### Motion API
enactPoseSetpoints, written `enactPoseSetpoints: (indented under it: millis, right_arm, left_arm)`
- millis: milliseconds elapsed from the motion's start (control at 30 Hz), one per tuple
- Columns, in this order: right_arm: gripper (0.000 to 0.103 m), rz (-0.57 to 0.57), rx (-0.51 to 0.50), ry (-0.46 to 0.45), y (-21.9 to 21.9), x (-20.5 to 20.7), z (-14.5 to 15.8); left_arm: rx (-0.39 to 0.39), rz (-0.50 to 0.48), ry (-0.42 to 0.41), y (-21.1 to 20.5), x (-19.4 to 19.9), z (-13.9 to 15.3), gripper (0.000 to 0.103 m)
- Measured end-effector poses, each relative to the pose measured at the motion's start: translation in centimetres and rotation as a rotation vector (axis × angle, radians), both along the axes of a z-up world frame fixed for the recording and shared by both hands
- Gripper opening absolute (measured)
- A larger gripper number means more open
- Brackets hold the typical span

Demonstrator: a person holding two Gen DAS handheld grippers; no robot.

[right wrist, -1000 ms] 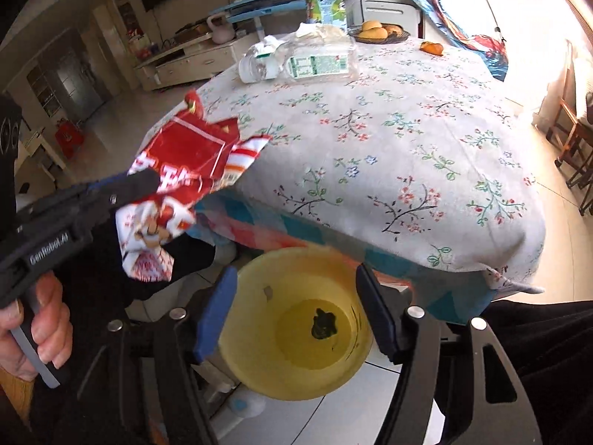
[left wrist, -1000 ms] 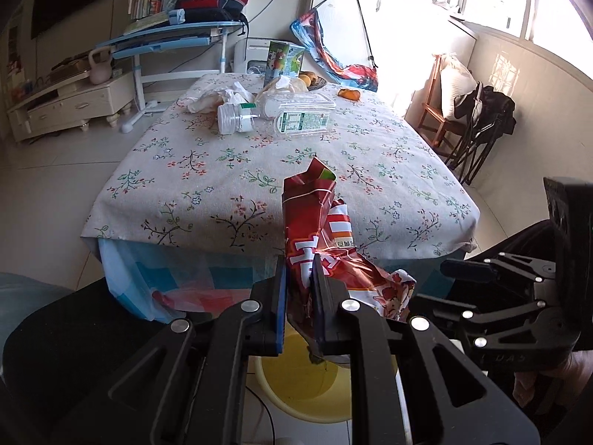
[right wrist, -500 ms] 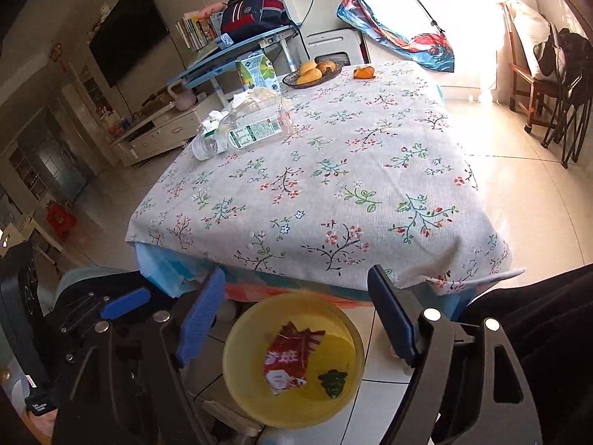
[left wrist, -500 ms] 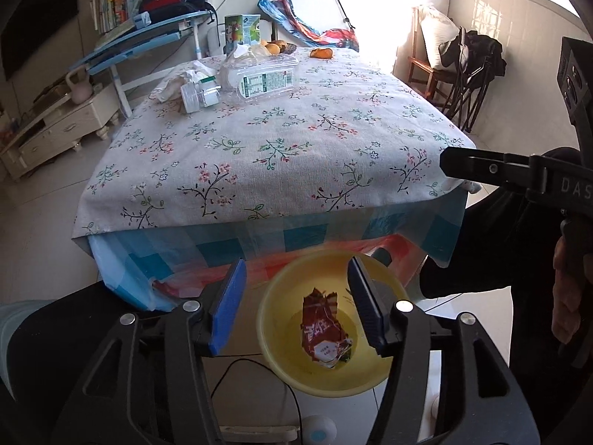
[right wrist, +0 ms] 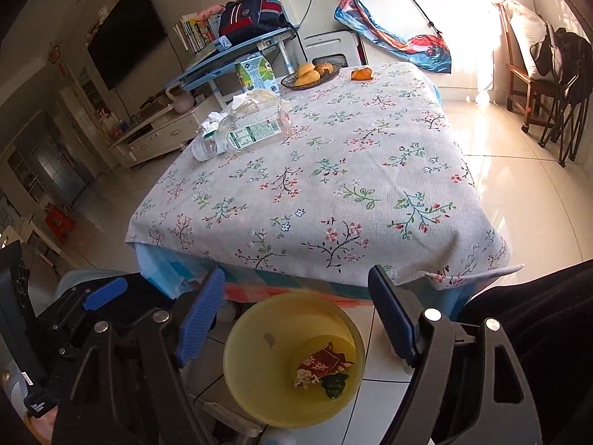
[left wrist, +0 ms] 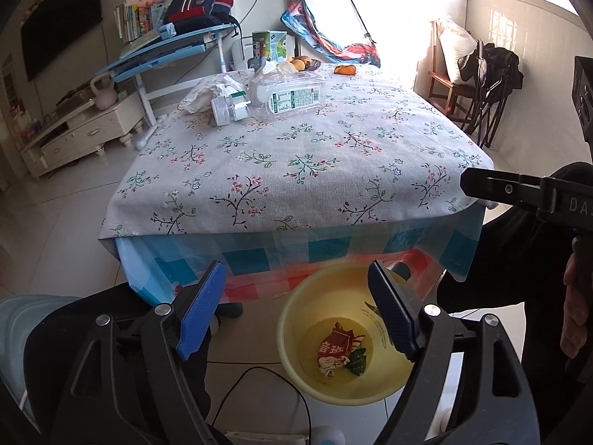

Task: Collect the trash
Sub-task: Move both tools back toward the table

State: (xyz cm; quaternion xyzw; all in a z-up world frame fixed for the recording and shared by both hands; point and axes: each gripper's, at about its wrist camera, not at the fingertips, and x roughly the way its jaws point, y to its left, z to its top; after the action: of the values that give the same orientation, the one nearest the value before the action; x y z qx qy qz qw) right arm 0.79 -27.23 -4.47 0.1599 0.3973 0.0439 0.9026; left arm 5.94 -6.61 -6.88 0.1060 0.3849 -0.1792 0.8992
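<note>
At the bottom of the left wrist frame, a red wrapper (left wrist: pixel 335 345) is seen lying in the yellow bin (left wrist: pixel 296 319), beside a small dark green scrap (left wrist: pixel 356 359). A second ago the wrapper was clamped in the left tool (left wrist: pixel 296 307); it has since been dropped, and that tool is now spread wide with nothing between its blue pads. The right tool (right wrist: pixel 296 311) is likewise spread and empty, hovering over the same bin. One piece of trash is thus judged collected, and both tools are free for the next one.

More trash remains at the upper middle of the frame, on the far part of the worktop (left wrist: pixel 296 163): a clear bottle (left wrist: pixel 285 92) on its side, a smaller capped bottle (left wrist: pixel 228 109) and crumpled tissue (left wrist: pixel 207 94). A green carton (left wrist: pixel 268 46) and a fruit dish (right wrist: pixel 309 72) stand behind them; whether those count as trash cannot be told.

White characters are printed on the wrapper, too small to be read with certainty. A green-and-white label with fine print is carried by the bottle, unreadable. The letters "DA" are seen on the right tool's body at the right edge of the left wrist frame.
</note>
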Motion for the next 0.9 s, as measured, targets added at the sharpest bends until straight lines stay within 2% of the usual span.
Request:
enactPoseSetpoints:
  millis: [167,467,900]
  right_arm:
    - [0.08,-0.004,-0.014,-0.005,0.4,-0.1,0.1]
    - [0.081,0.008,-0.041,-0.007,1.2,0.0,0.1]
    - [0.081,0.036,-0.06,-0.008,2.6,0.6,-0.1]
  left_arm:
    - [-0.001,0.02,-0.025,0.2,-0.3,0.4,0.082]
    - [-0.021,0.059,-0.049,0.8,-0.2,0.8,0.088]
    - [-0.013,0.059,-0.06,0.2,0.0,0.8,0.094]
